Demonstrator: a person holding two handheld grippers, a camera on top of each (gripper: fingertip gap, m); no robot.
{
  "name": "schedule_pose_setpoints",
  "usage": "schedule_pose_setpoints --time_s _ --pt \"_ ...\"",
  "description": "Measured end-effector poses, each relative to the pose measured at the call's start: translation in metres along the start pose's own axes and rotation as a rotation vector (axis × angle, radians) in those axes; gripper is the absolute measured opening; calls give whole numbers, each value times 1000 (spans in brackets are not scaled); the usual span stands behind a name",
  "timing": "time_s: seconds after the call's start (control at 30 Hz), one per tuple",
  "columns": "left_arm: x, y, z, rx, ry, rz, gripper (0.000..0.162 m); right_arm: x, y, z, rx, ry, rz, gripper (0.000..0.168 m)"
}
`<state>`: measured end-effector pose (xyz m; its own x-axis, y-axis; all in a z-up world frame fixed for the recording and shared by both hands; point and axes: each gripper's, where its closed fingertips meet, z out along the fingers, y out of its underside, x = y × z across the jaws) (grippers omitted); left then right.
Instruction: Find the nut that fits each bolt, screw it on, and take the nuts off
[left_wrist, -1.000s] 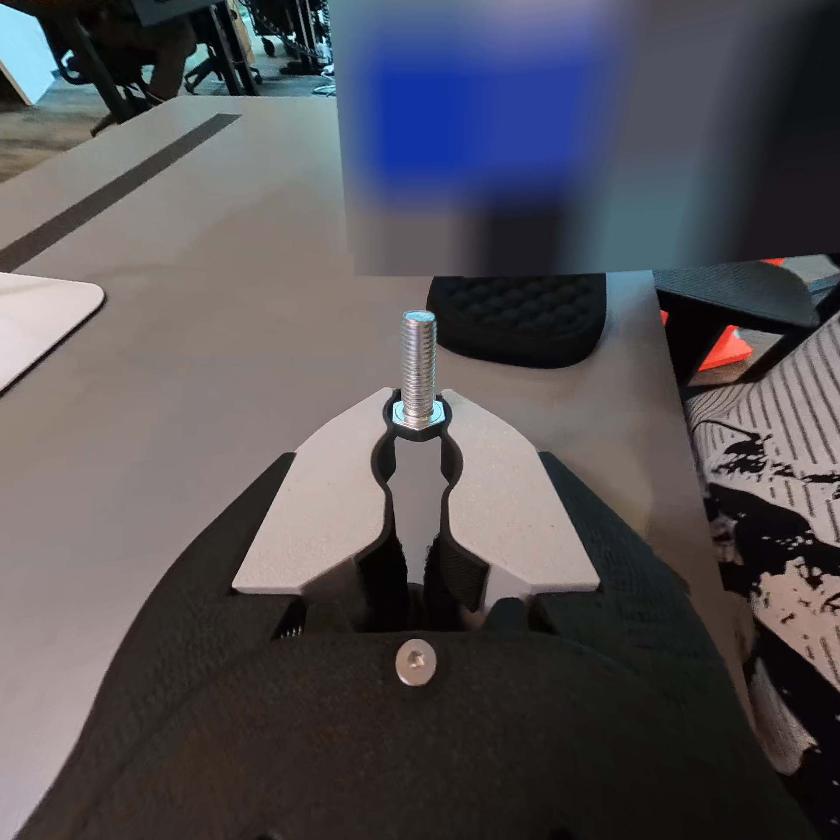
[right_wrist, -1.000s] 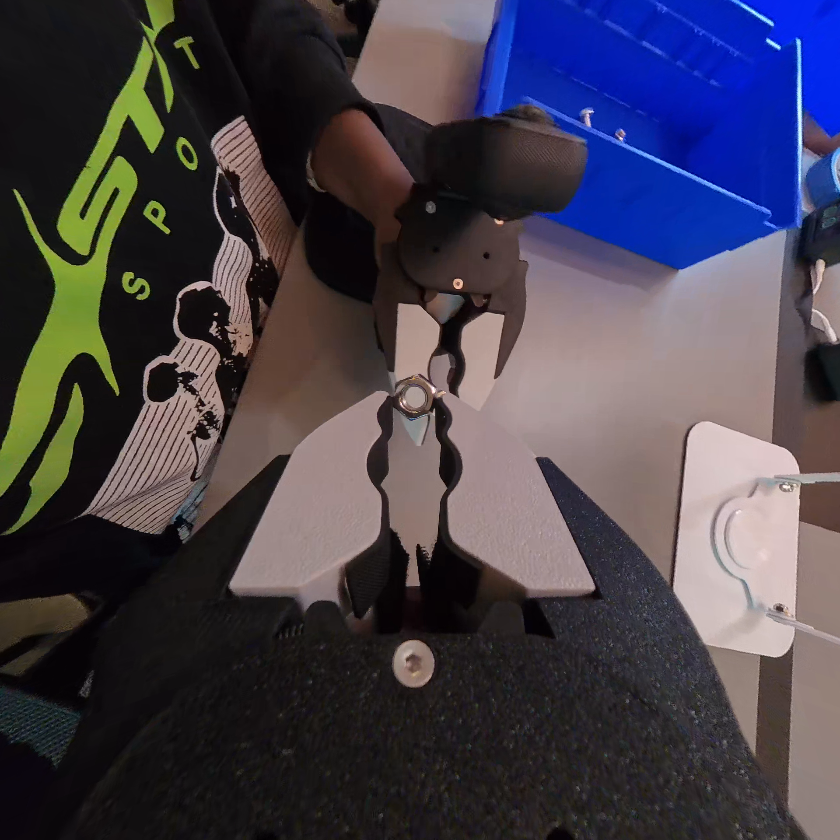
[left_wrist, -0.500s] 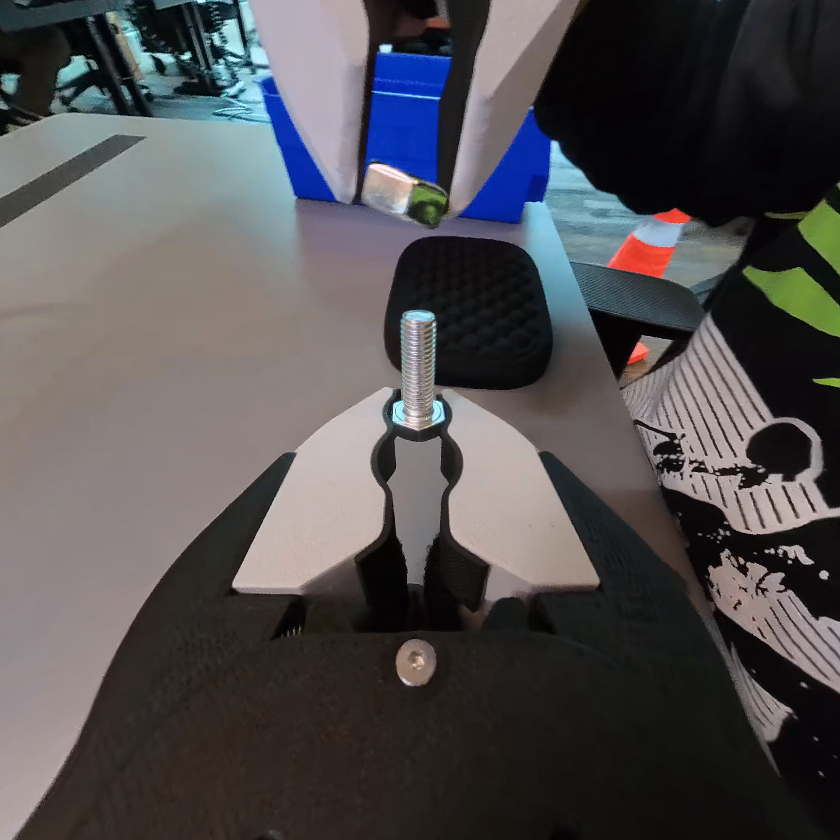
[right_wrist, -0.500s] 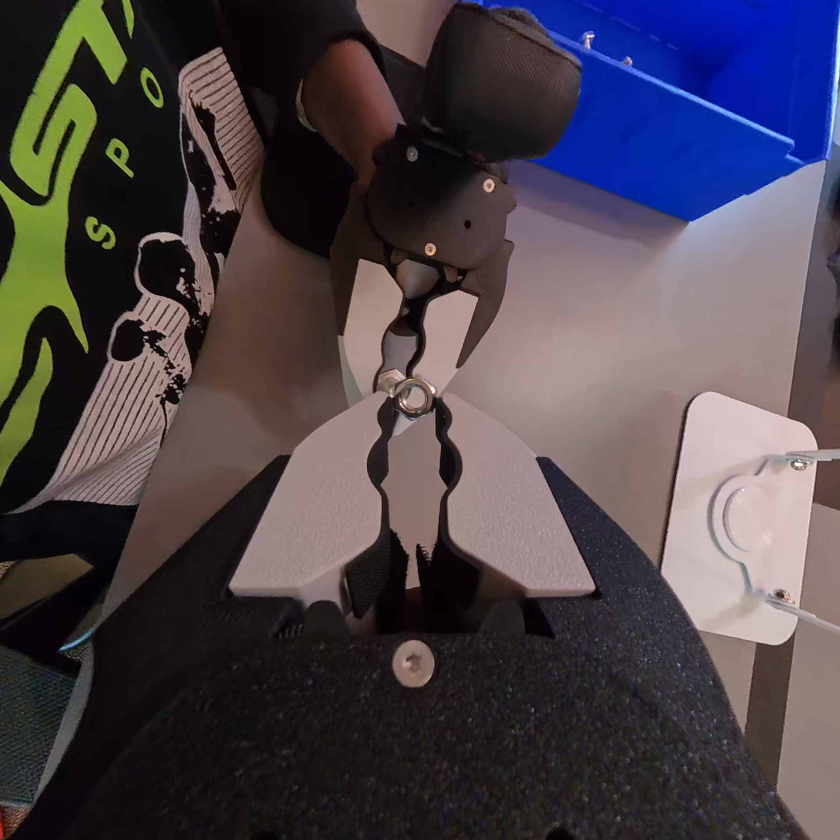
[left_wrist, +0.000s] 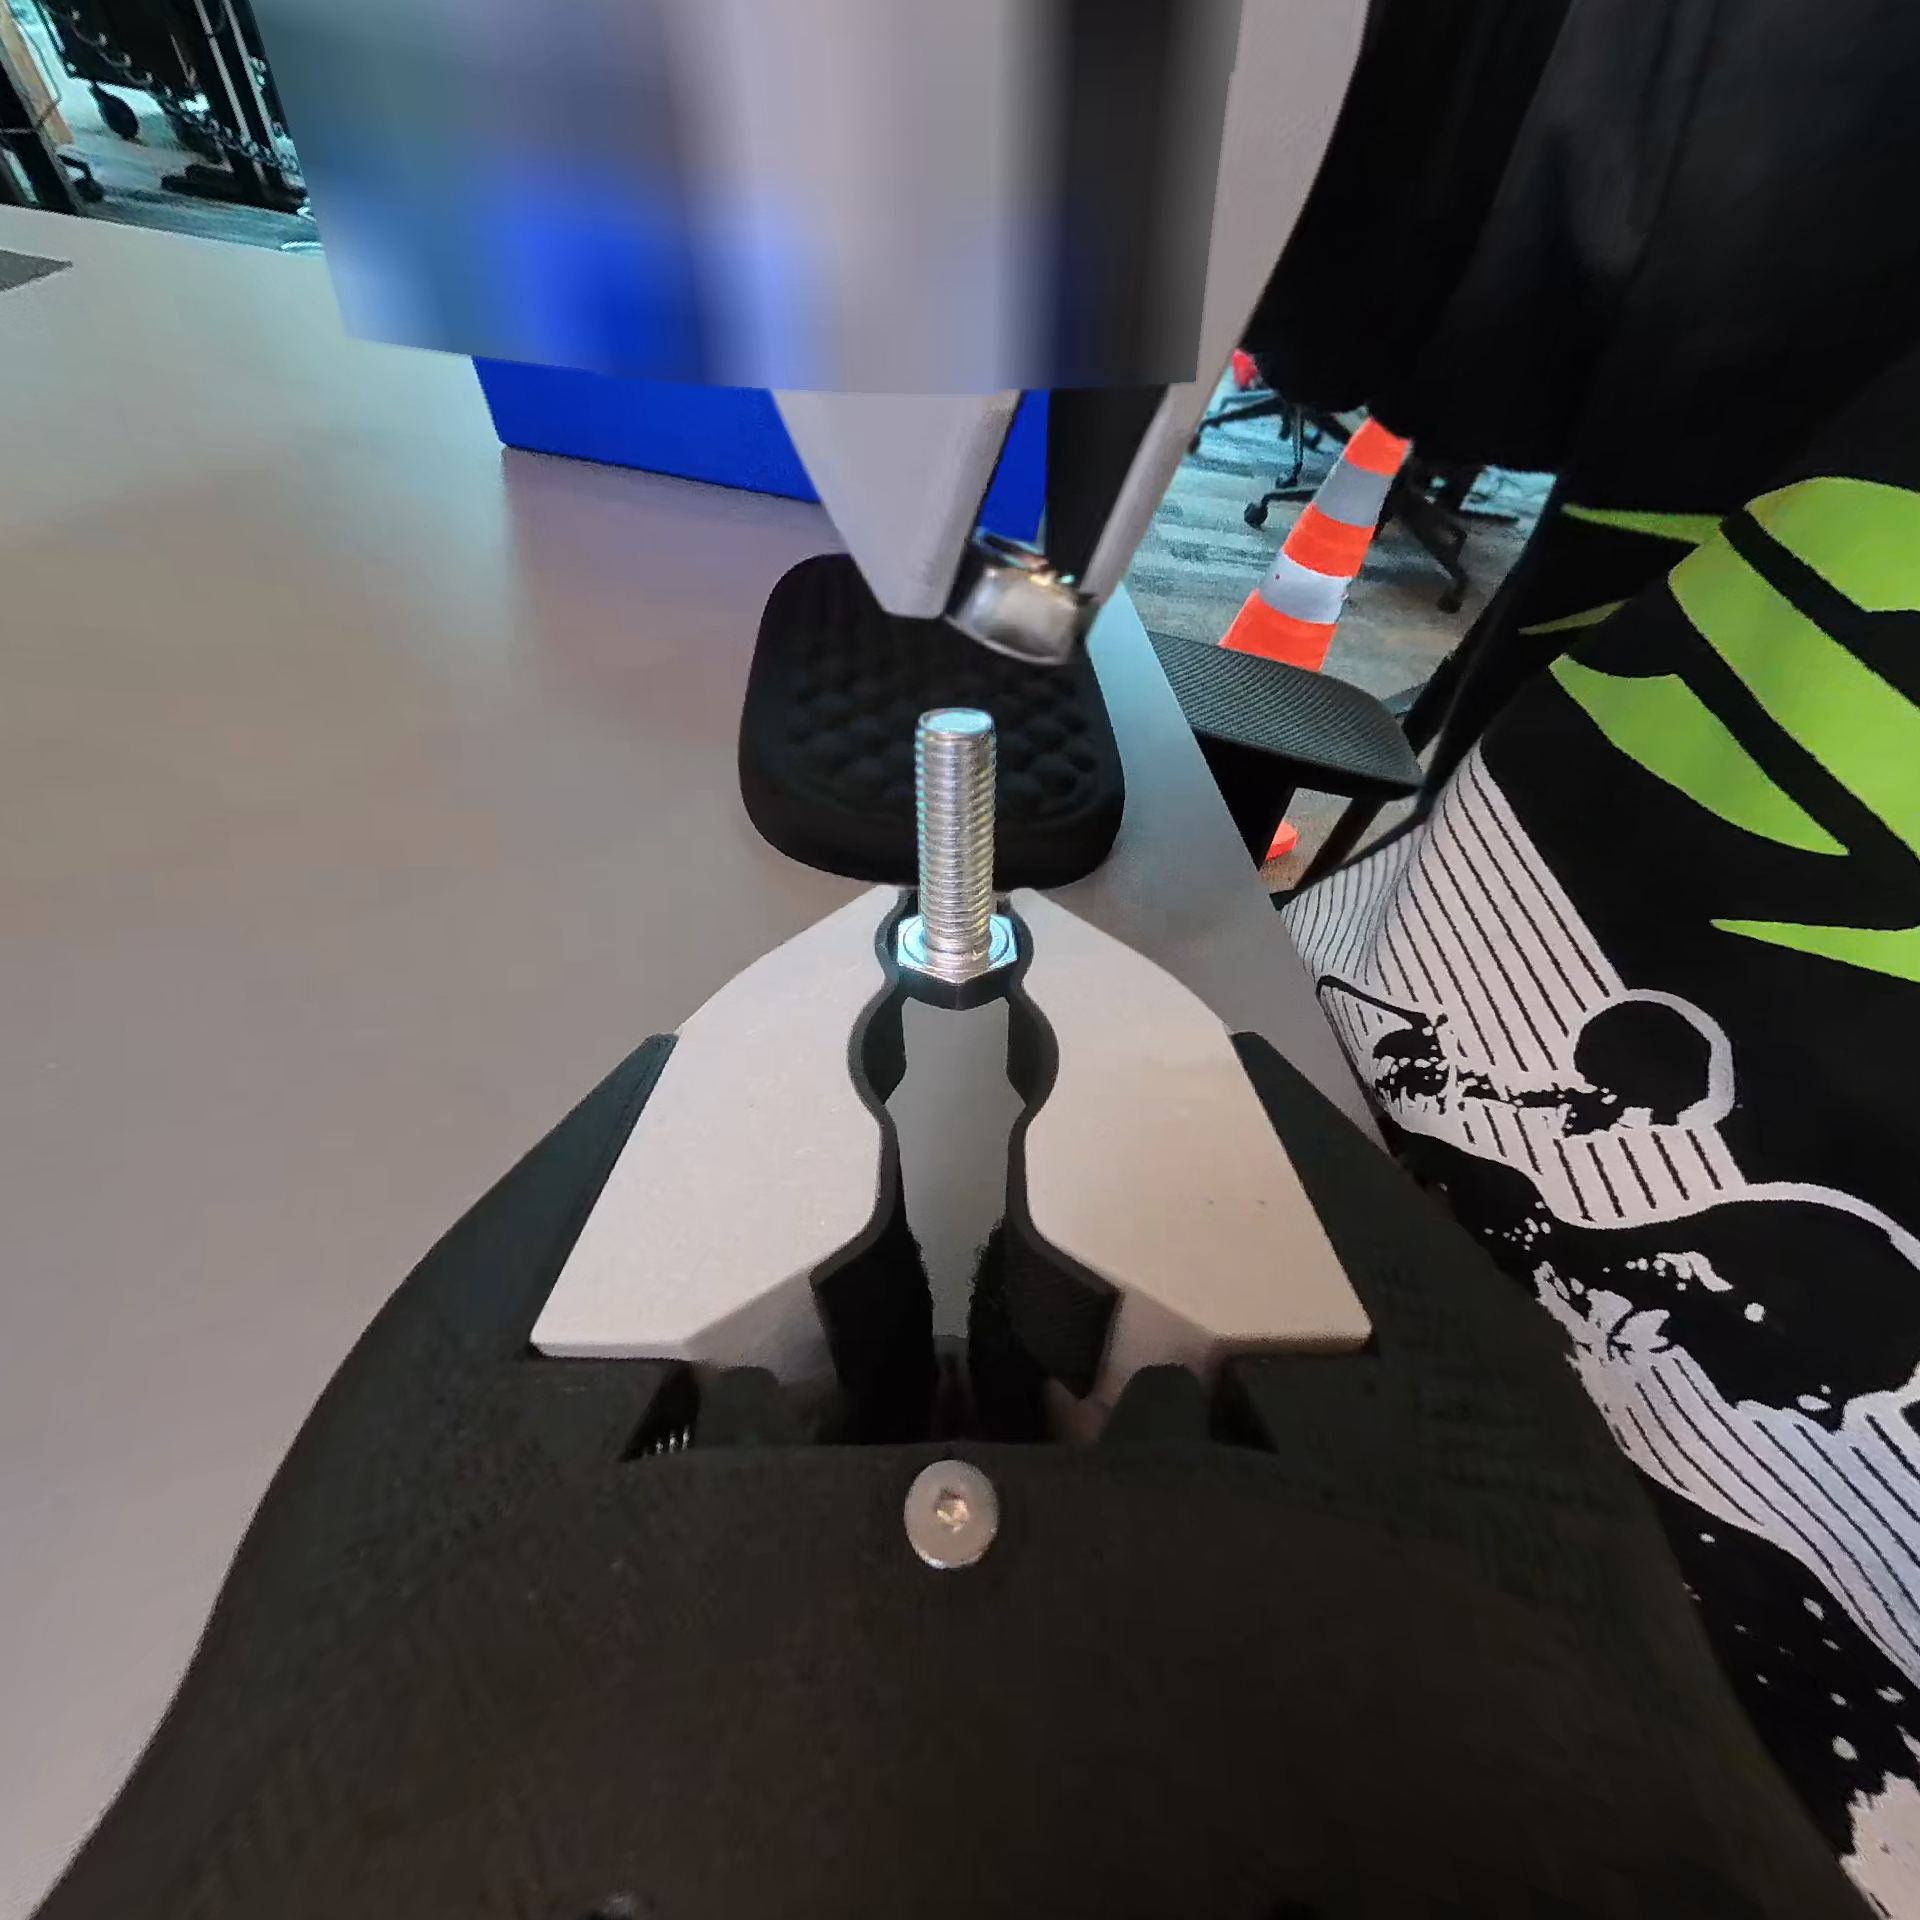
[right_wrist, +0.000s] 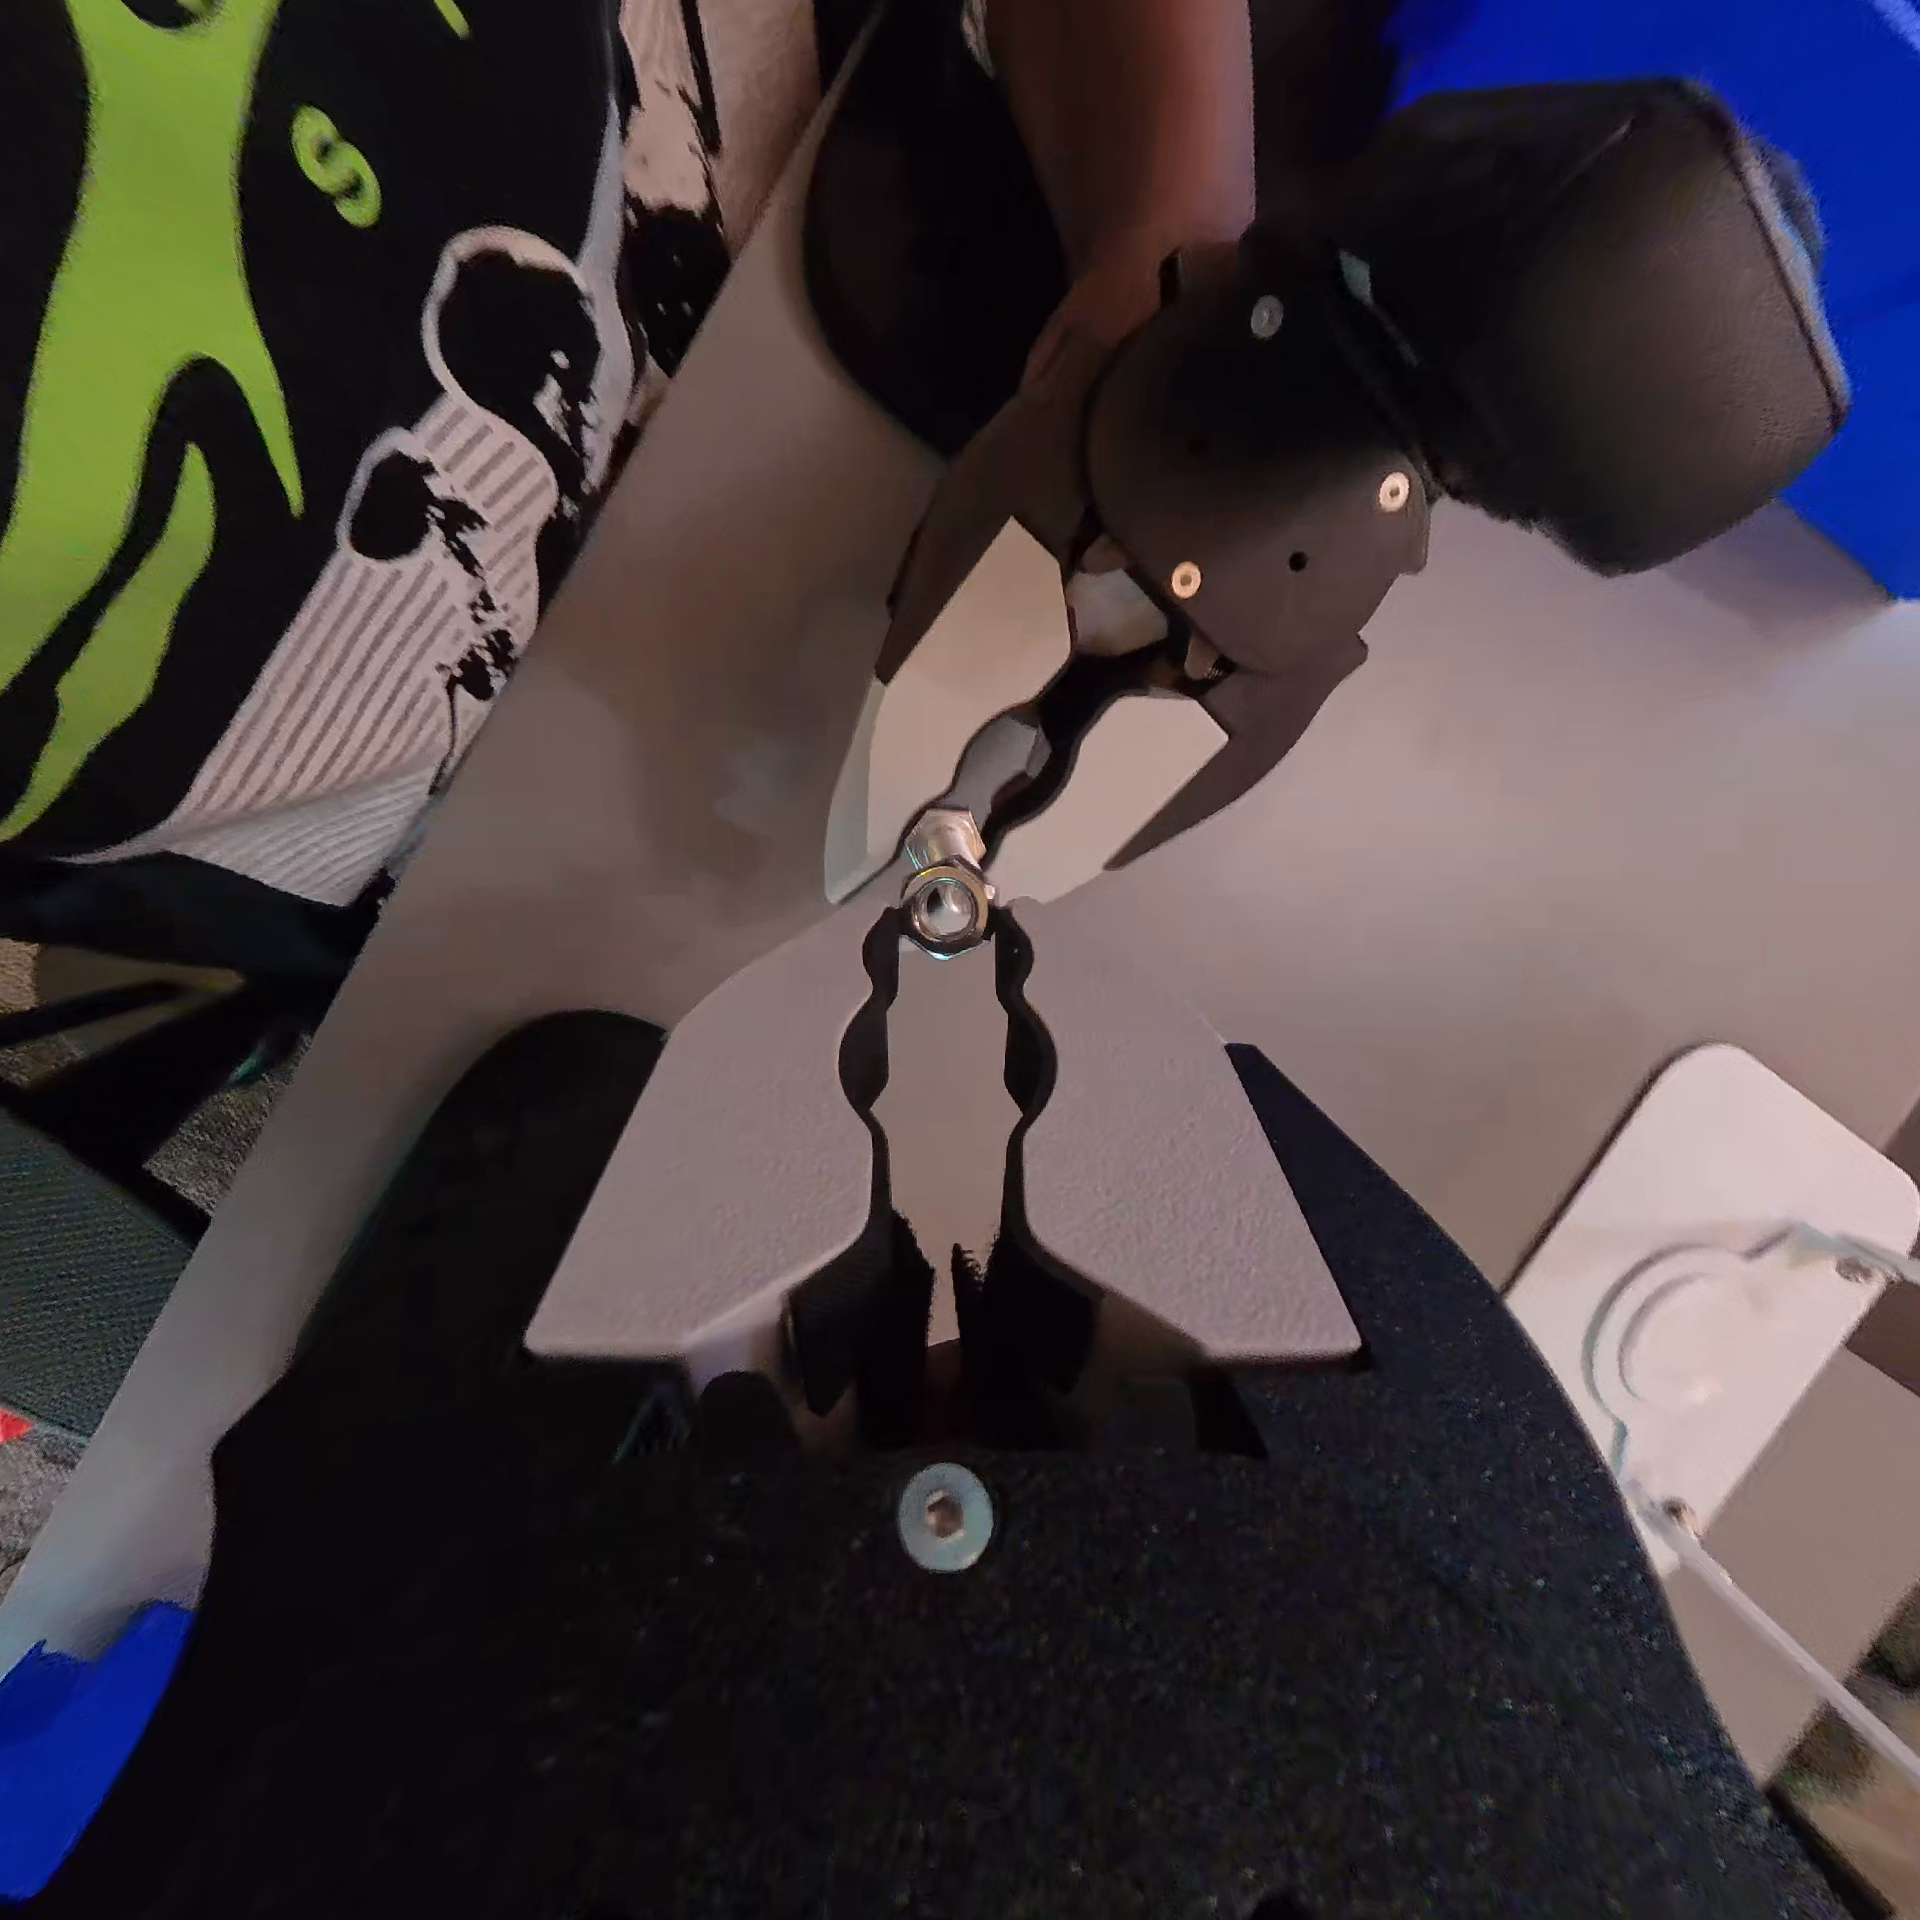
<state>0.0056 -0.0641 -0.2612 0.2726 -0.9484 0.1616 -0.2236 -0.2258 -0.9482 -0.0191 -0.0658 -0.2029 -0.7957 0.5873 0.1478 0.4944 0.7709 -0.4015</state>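
Grey table (left_wrist: 364, 727) carries a blue bin (left_wrist: 644, 436). Left gripper (left_wrist: 954, 951) clenches the shiny threaded bolt (left_wrist: 954, 831) upright by its hex head. Right gripper (right_wrist: 943, 914) pinches a silver hex nut (right_wrist: 943, 914) just above the bolt's tip; no legible writing shows on either.

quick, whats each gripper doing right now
Left gripper: closed on the bolt by its hex head, threaded end pointing up.
Right gripper: closed on a nut, held just above the bolt's tip.
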Motion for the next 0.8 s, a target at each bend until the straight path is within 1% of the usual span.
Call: schedule_pose_setpoints --time_s 0.07,0.3,0.43,0.57,0.67,0.8 --pt "2 -2 0 10 9 11 15 -1 -3 0 22 -30 -11 18" --pt "2 -1 1 -8 -16 93 15 -4 -2 9 17 -132 -8 18" --pt "4 0 2 -11 -7 105 15 -6 0 12 2 -175 -30 18" --pt "3 -3 1 16 -10 99 15 -3 -2 10 8 -167 -33 18" --pt "-9 -4 -2 12 -95 75 15 6 5 9 -25 -132 61 18" --pt "-30 5 -5 -59 -250 10 15 17 19 15 -112 -61 201 18"
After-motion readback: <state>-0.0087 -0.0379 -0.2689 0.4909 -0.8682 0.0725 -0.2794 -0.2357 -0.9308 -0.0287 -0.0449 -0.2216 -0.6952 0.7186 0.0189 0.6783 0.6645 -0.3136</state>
